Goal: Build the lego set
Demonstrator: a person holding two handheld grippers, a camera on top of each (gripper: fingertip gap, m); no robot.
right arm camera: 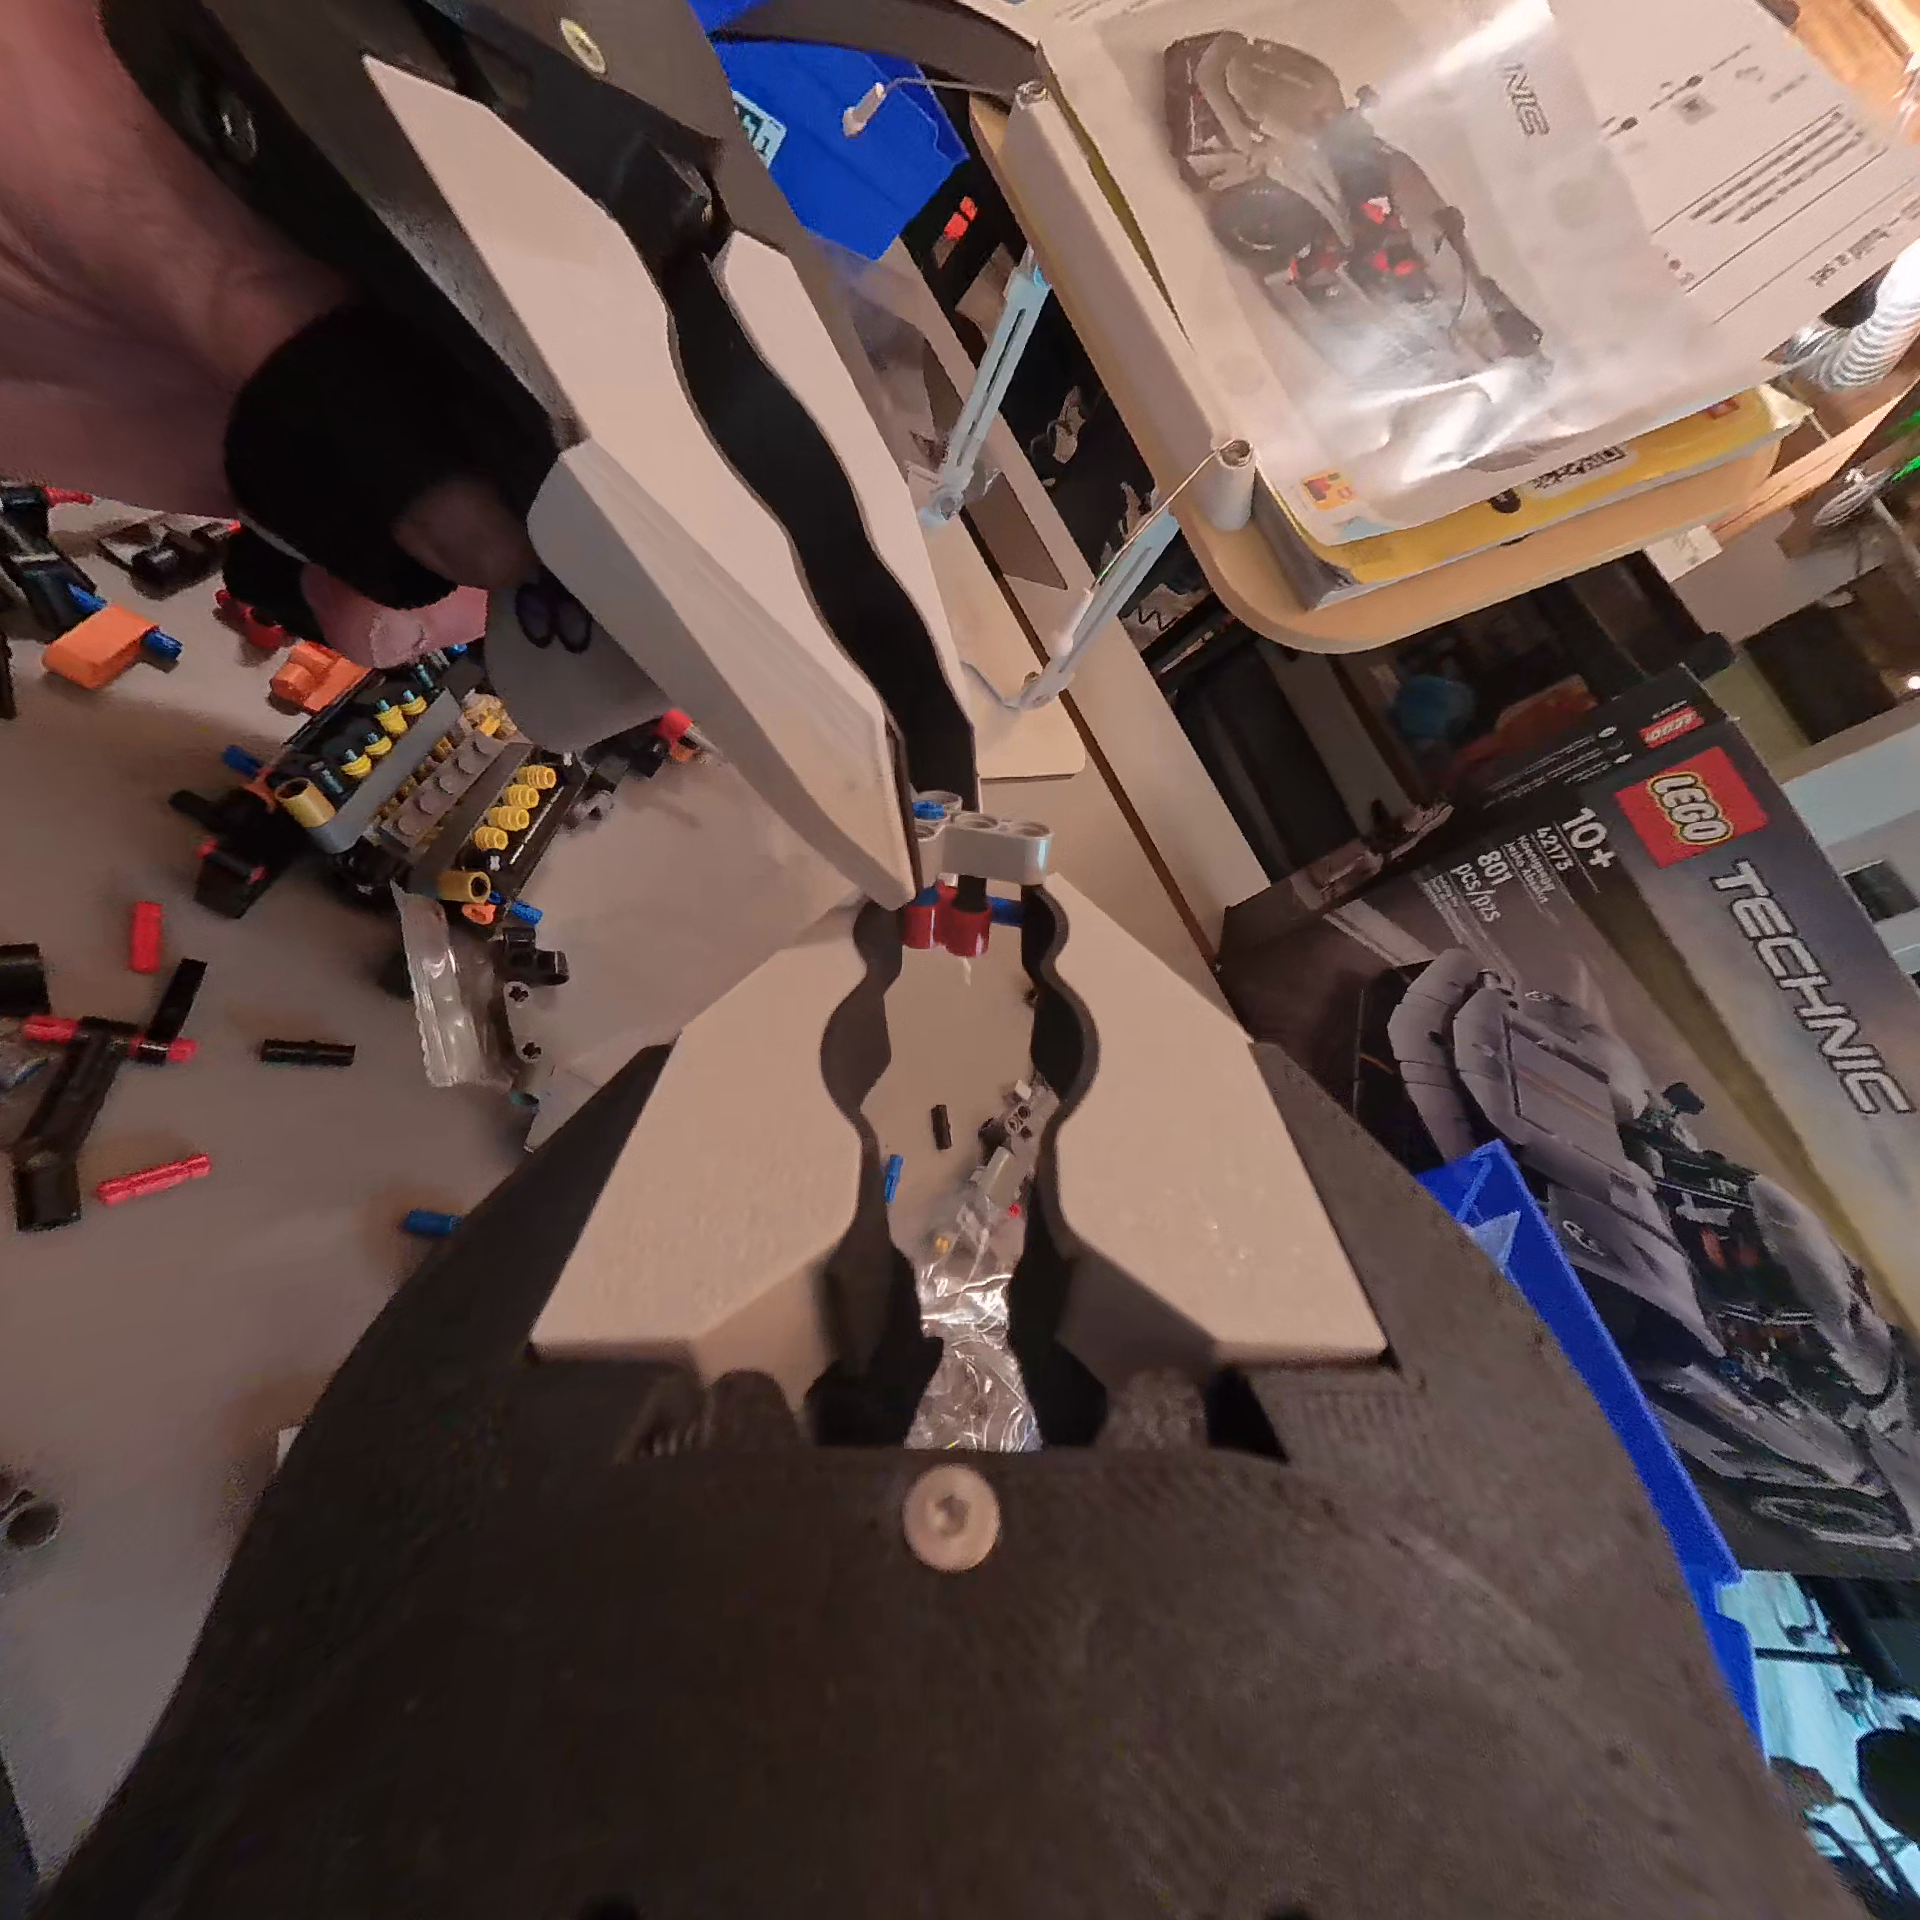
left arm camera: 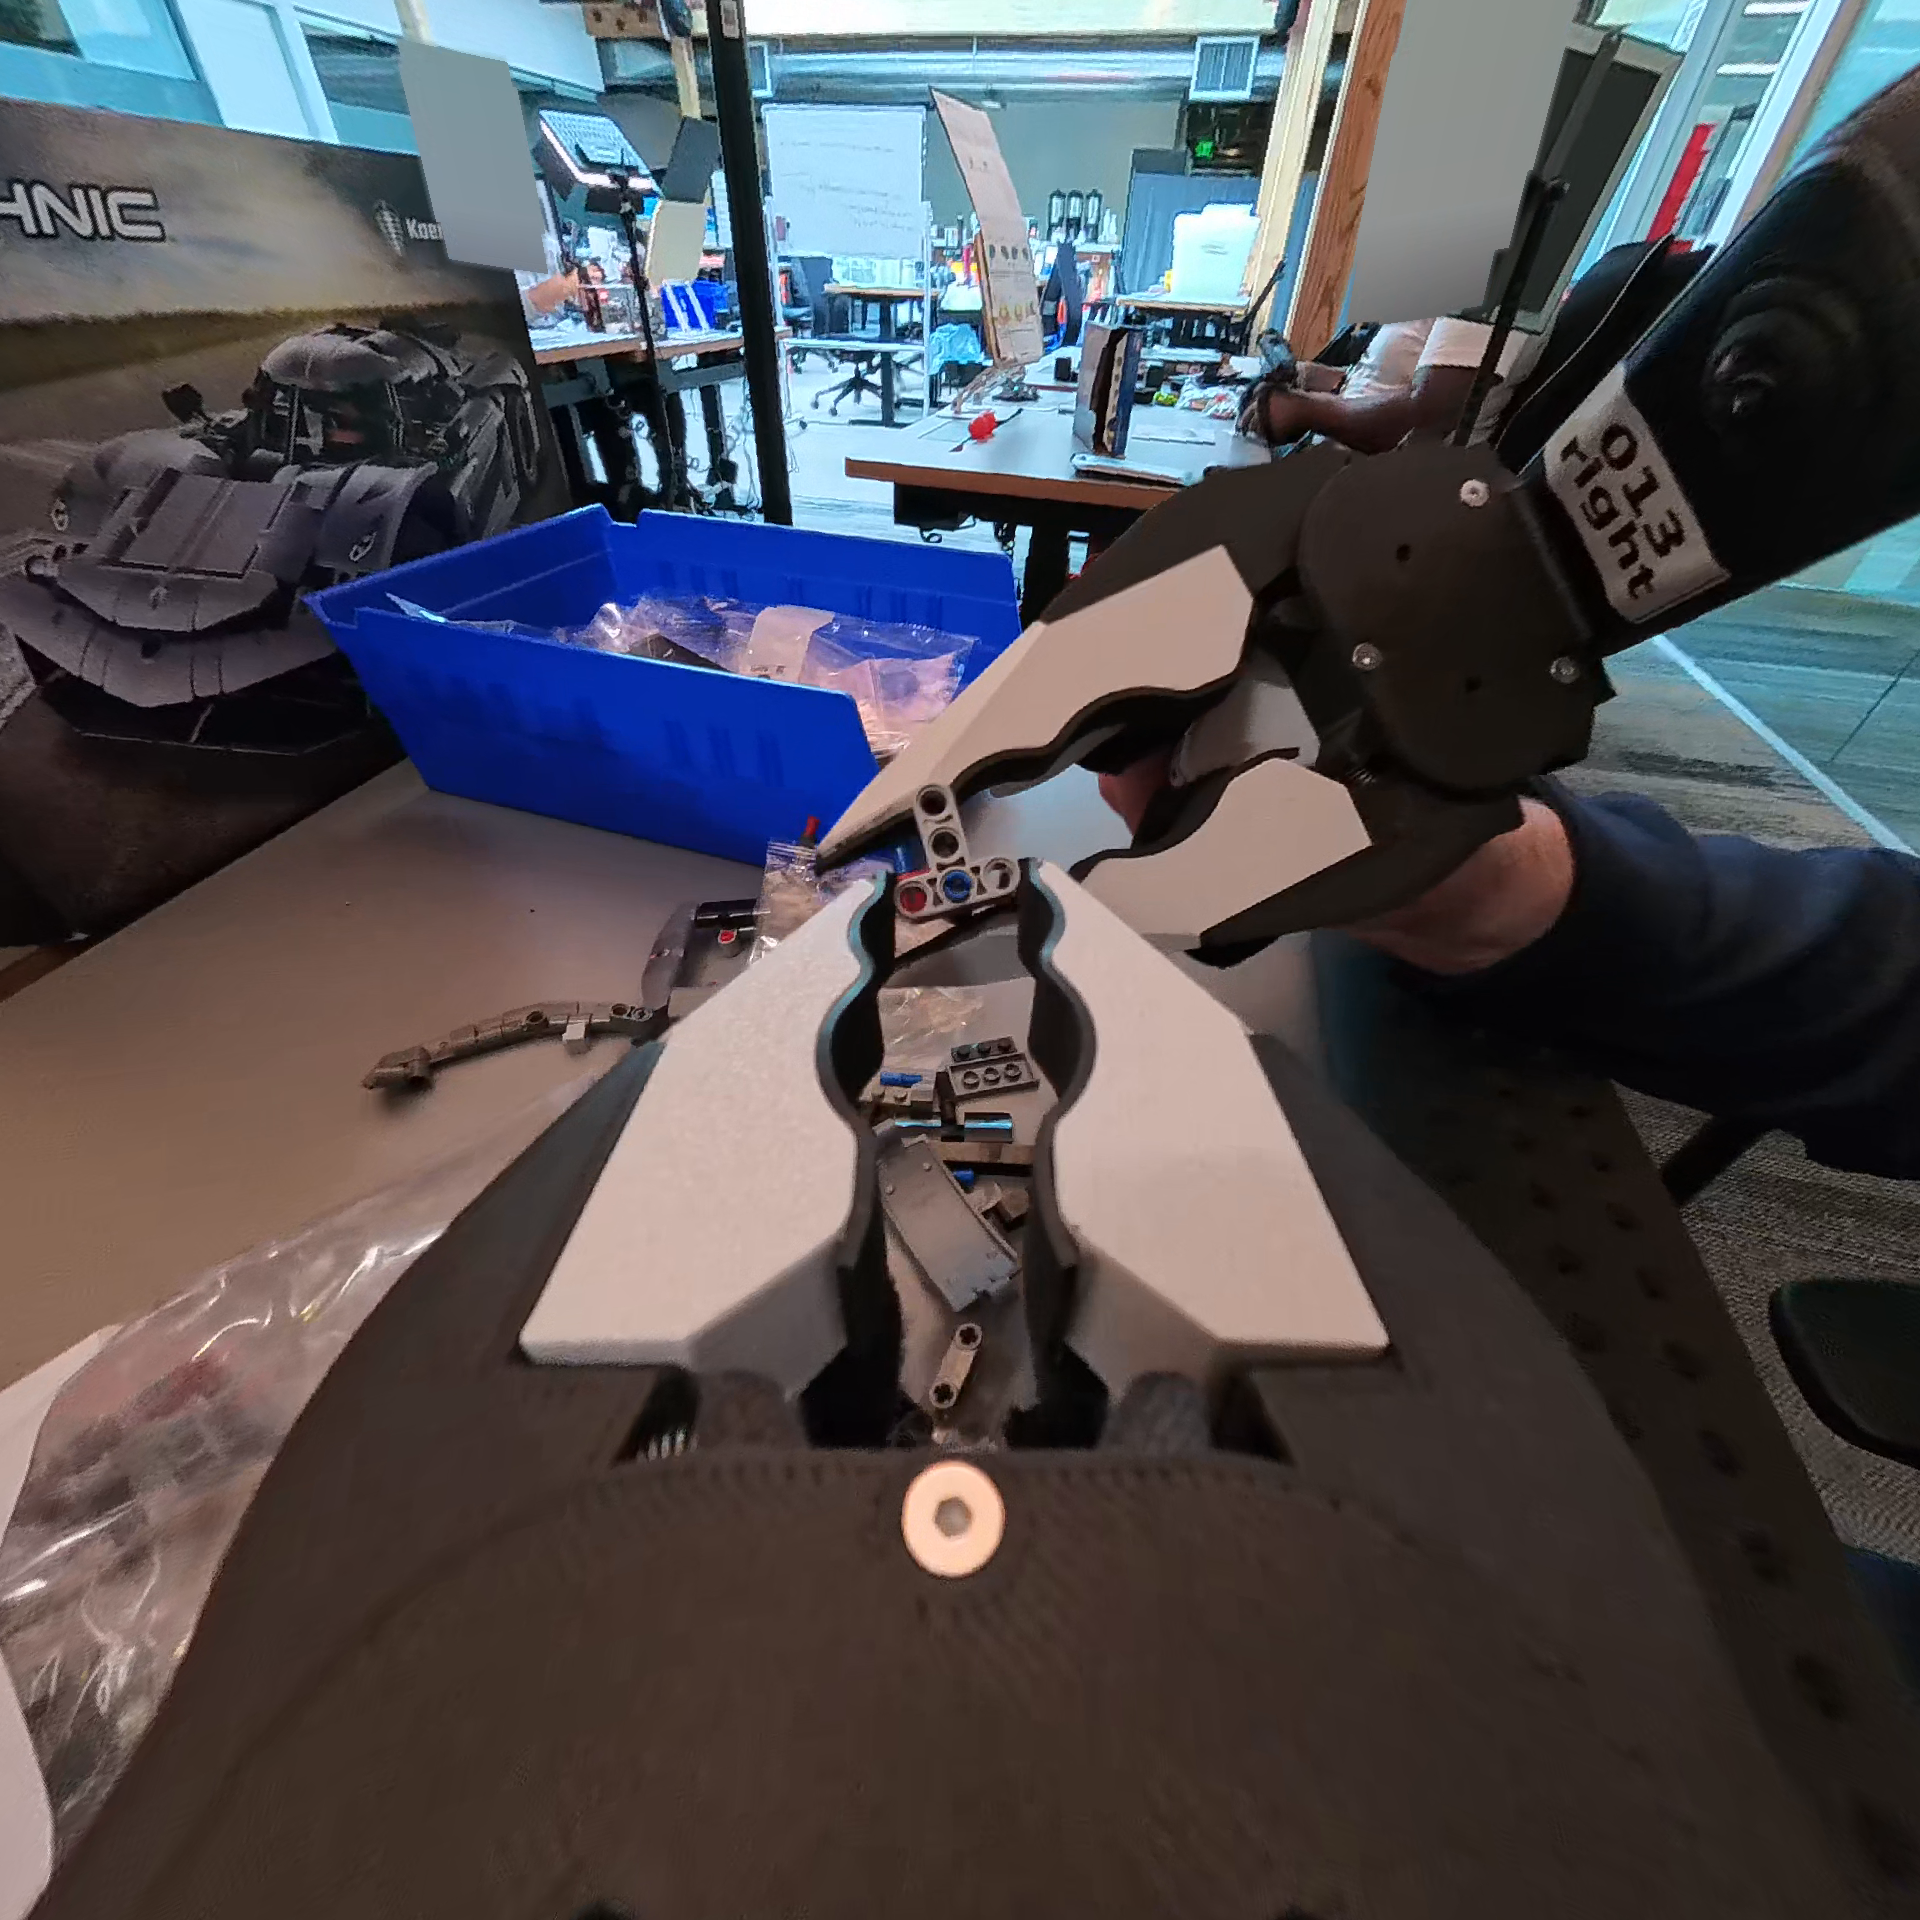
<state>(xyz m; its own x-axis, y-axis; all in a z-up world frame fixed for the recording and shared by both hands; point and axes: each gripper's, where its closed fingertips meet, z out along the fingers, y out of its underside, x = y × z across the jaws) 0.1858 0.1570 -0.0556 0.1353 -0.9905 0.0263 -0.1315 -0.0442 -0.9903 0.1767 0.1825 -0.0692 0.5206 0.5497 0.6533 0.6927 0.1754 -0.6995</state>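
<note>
Step in hand: judging from the frames, seating pins into the grey T-shaped beam (left arm camera: 948,854), held up between both tools above the table (left arm camera: 260,966).
Left gripper (left arm camera: 956,883): jaws narrowed around the crossbar of the beam, which carries a red pin (left arm camera: 914,900) and a blue pin (left arm camera: 958,885); it appears to grip the beam.
Right gripper (left arm camera: 940,847): coming in from the right, jaws parted wide; its upper finger (left arm camera: 1039,707) lies against the beam's upright stem, the lower one stands apart. Nothing clamped.
Right wrist view: the beam (right arm camera: 992,836) sits just beyond the fingertips, red pin ends (right arm camera: 951,928) pointing toward the camera.
Loose parts: dark plates and connectors on the table beneath the left tool, a curved dark strip (left arm camera: 509,1034) at left, a blue bin (left arm camera: 623,717) of bags farther off.
How to do it well: keep the left grip firm and square, press along the pin axis rather than across it, and brace the stem so the beam cannot pivot.
Risk: a sideways push could twist the beam out of the jaws.
</note>
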